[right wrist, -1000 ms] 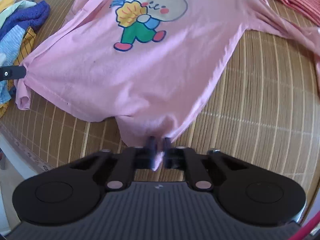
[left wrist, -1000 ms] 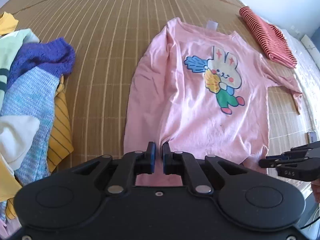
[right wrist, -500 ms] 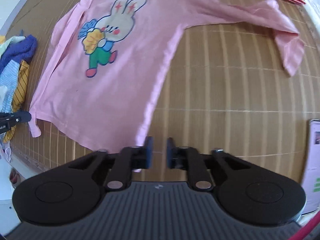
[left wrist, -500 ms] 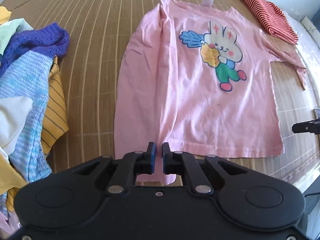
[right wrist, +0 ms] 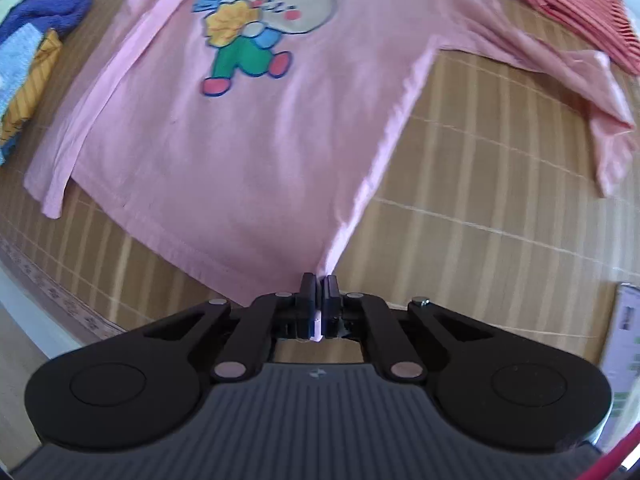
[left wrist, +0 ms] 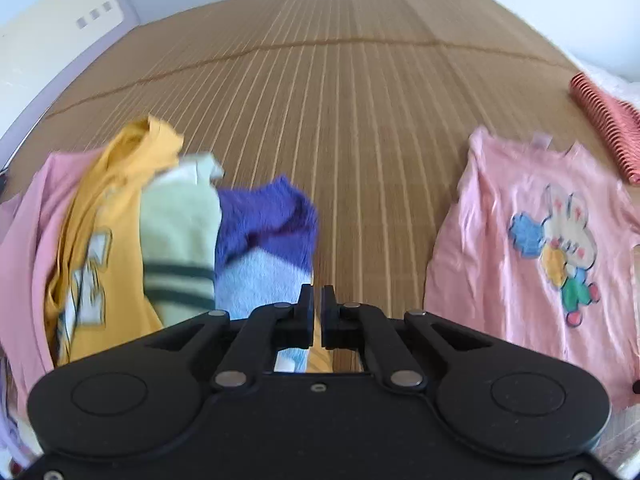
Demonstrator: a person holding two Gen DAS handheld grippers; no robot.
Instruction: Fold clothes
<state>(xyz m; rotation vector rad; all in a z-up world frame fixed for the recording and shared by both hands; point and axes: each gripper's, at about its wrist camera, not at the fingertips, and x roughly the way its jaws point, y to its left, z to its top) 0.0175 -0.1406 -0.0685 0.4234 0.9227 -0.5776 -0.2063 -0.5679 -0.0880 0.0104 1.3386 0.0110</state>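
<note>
Clothes pile (left wrist: pixel 160 240): ahead and to the left of our left gripper (left wrist: pixel 317 300) we see a heap of yellow, pale green, purple and light blue garments, with a pink one at the far left edge.
Left gripper: our jaws are pressed nearly together with nothing between them; the blue knit and a slice of mat show behind the narrow slit.
Mat (left wrist: pixel 340 100): the striped straw mat runs ahead of our left gripper, bare between the pile and the shirt.
Pink shirt (right wrist: pixel 248 128): it lies flat on the mat, rabbit print up, ahead and to the right of our left gripper, and directly ahead of our right gripper (right wrist: pixel 319 286).
Right gripper: we have just snapped our jaws closed, and they are clenched on the shirt's near bottom corner, a strip of pink cloth showing between the pads.
Sleeve (right wrist: pixel 592 92): it trails out ahead and to the right of our right gripper.
Striped red garment (right wrist: pixel 576 4): folded, far ahead at the right, just beyond the sleeve.
</note>
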